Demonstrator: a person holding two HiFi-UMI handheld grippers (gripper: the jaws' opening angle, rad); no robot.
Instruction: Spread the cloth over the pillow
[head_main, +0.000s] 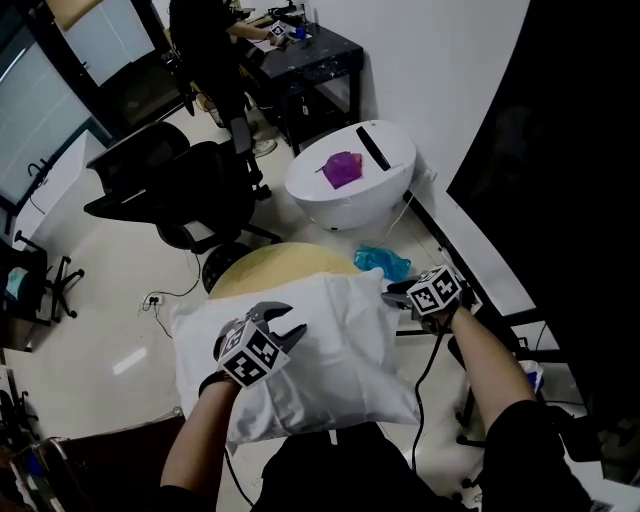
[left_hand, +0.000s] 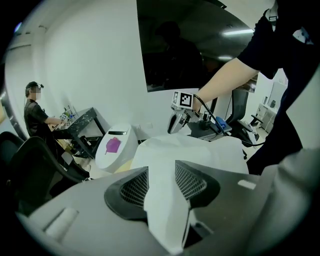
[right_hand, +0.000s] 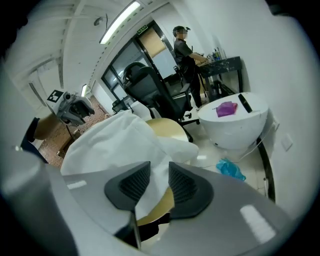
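A white cloth (head_main: 320, 360) lies over a white pillow on a round tan table (head_main: 270, 265); cloth and pillow cannot be told apart. My left gripper (head_main: 287, 328) is at the near left of the pile. In the left gripper view it (left_hand: 162, 182) is shut on a fold of the cloth (left_hand: 165, 205). My right gripper (head_main: 392, 295) is at the pile's right corner. In the right gripper view its jaws (right_hand: 160, 182) hold a bunched edge of the cloth (right_hand: 115, 140) between the pads, above the table (right_hand: 170, 130).
A white round pod (head_main: 385, 190) with a purple item (head_main: 342, 168) stands beyond the table. A blue bag (head_main: 385, 262) lies on the floor. A black office chair (head_main: 170, 190) is at the left. A person (head_main: 215, 50) stands at a black desk (head_main: 320, 55).
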